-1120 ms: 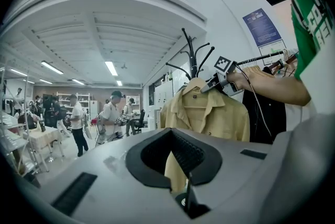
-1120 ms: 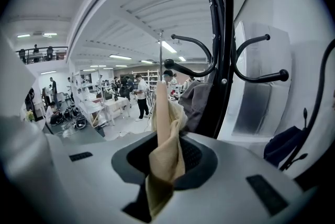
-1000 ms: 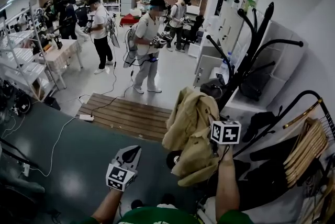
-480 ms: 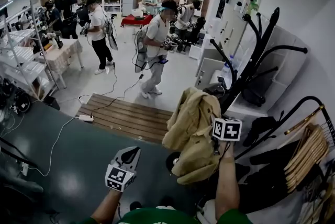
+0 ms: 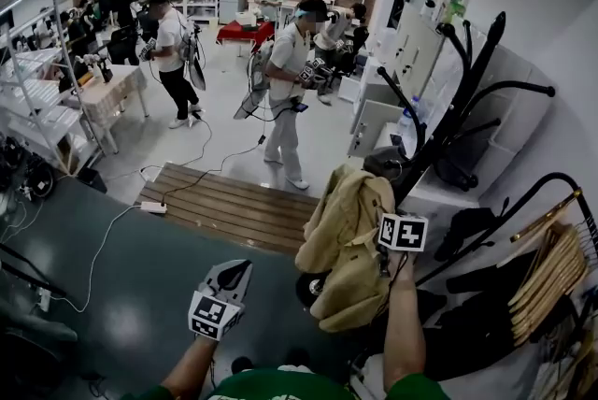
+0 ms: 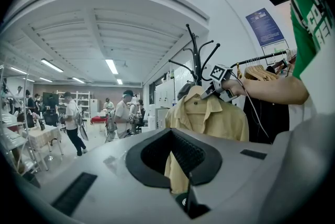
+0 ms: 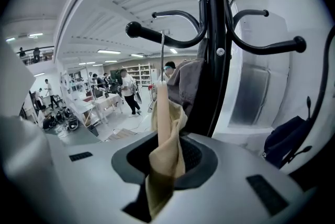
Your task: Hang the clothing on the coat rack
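Beside a tall black metal coat rack (image 5: pixel 460 99) with curved, knob-tipped arms hangs a tan, soft-woven collared shirt (image 5: pixel 344 239), draped in loose folds over a pale wooden hanger (image 7: pixel 162 108). The right gripper (image 5: pixel 381 249) has its jaws clamped on a bunched fold of the shirt's fabric together with the hanger. The hanger's thin wire hook (image 7: pixel 162 55) rises close under one rack arm; whether it rests on the arm cannot be told. The left gripper (image 5: pixel 230 275), smooth grey plastic with ribbed black pads, is held low and well apart from the shirt, its jaws closed on nothing. Behind lie a slatted wooden platform (image 5: pixel 229 207) and a rail of bare wooden hangers (image 5: pixel 547 263).
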### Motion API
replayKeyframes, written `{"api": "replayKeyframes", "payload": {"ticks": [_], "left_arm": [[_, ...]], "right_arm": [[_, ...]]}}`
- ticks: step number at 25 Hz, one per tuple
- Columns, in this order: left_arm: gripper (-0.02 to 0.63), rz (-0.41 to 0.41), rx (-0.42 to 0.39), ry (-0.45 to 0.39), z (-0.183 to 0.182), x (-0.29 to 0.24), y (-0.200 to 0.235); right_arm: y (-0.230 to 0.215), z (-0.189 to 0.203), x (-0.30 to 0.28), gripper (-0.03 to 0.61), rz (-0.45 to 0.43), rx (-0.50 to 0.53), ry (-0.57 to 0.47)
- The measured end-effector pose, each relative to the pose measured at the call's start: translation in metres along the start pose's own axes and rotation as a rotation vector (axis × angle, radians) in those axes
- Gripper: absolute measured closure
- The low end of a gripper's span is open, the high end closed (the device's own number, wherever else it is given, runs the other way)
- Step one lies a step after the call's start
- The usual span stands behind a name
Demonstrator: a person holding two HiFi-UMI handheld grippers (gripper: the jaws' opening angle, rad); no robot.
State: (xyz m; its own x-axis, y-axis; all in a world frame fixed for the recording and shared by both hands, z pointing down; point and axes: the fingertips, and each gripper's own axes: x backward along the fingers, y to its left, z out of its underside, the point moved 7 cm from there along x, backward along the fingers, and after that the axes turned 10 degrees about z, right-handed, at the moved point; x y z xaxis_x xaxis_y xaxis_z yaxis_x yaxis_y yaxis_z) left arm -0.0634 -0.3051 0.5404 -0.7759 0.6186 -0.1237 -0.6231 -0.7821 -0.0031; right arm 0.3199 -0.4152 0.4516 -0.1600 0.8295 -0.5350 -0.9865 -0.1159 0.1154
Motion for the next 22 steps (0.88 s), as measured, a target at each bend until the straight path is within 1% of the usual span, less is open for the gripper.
{"api": "replayKeyframes", "payload": {"ticks": [10, 16, 22], "left_arm": [[0.611, 0.005, 0.003, 0.008, 0.001, -0.001, 0.000], [0.611, -0.002, 0.007, 0.012, 0.005, 0.002, 0.001], [0.611, 0.001, 0.006, 0.014, 0.005, 0.004, 0.001]], "right_arm": [[-0.010, 0.004, -0.014, 0.508, 0.042, -0.021, -0.026], [-0.007, 0.005, -0.014, 0.501, 0.066, -0.009, -0.046], [-0.007, 0.005, -0.008, 0.469, 0.089, -0.006, -0.067]]}}
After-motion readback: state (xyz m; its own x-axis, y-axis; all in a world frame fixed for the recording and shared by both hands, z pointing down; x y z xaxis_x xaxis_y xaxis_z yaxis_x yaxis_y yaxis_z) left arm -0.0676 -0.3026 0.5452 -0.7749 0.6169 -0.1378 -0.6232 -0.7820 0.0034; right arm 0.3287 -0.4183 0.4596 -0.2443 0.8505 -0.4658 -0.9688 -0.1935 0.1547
